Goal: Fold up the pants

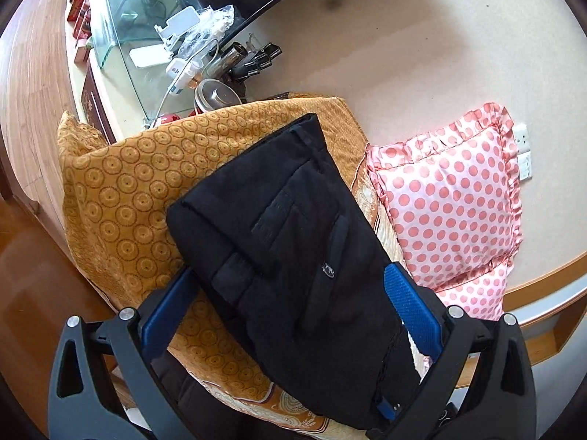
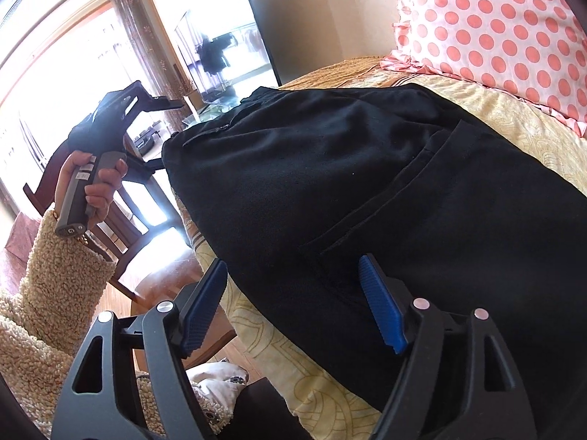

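The black pants (image 1: pixel 279 227) lie folded into a compact bundle on a yellow patterned cushion (image 1: pixel 121 190). They also fill the right wrist view (image 2: pixel 367 190). My left gripper (image 1: pixel 290 286) is open, its blue pads on either side of the bundle's near end, not pinching it. My right gripper (image 2: pixel 293 275) is open just above the near edge of the pants, holding nothing. The left gripper (image 2: pixel 157 101) also shows in the right wrist view, held in a hand at the far left, and its jaws look open.
A pink polka-dot pillow (image 1: pixel 451 205) leans against the wall to the right of the pants. A glass shelf (image 1: pixel 121 36) with chargers, clips and a metal cup stands behind the cushion. A wooden chair (image 2: pixel 121 220) stands to the left.
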The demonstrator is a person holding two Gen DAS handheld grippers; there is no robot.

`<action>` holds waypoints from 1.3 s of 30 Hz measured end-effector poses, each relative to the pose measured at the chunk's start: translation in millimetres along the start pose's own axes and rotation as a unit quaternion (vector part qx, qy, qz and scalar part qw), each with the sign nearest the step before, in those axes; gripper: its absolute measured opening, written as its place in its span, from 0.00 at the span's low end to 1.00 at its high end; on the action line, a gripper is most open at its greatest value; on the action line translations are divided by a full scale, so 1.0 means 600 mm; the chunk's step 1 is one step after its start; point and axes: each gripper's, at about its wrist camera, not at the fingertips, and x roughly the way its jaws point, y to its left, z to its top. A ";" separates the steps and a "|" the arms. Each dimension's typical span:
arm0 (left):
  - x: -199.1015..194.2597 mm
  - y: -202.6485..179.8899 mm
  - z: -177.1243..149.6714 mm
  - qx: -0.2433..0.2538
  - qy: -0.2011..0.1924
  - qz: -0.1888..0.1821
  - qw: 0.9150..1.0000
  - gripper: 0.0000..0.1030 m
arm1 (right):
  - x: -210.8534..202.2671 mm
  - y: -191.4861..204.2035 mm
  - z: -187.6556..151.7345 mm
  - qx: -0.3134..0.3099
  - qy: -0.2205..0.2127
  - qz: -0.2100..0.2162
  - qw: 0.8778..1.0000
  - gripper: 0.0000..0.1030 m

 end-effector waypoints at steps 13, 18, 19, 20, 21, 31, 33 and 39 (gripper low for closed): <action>0.009 -0.025 -0.014 0.038 -0.020 0.061 0.997 0.63 | -0.001 -0.004 -0.001 0.002 -0.005 0.011 1.000 0.75; 0.010 -0.027 -0.017 0.041 -0.032 0.087 0.995 0.40 | -0.001 -0.004 -0.002 0.003 -0.009 0.012 1.000 0.75; 0.012 -0.027 -0.017 0.043 -0.034 0.101 0.993 0.30 | -0.001 -0.003 -0.002 0.001 -0.010 0.010 1.000 0.75; 0.012 -0.024 -0.016 0.041 -0.034 0.102 0.993 0.23 | -0.003 -0.002 -0.003 0.000 -0.010 0.008 1.000 0.75; 0.011 -0.020 -0.016 0.036 -0.035 0.095 0.994 0.20 | -0.004 -0.002 -0.002 0.000 -0.011 0.007 1.000 0.75; -0.018 -0.124 -0.046 0.141 -0.084 0.084 0.983 0.10 | -0.075 -0.052 -0.016 0.054 -0.053 0.003 0.997 0.75; -0.021 -0.165 -0.060 0.173 -0.089 0.076 0.978 0.10 | -0.100 -0.064 -0.022 0.064 -0.068 -0.003 0.996 0.80; -0.018 -0.300 -0.121 0.265 -0.080 0.037 0.960 0.10 | -0.184 -0.109 -0.058 0.099 -0.120 -0.035 0.987 0.89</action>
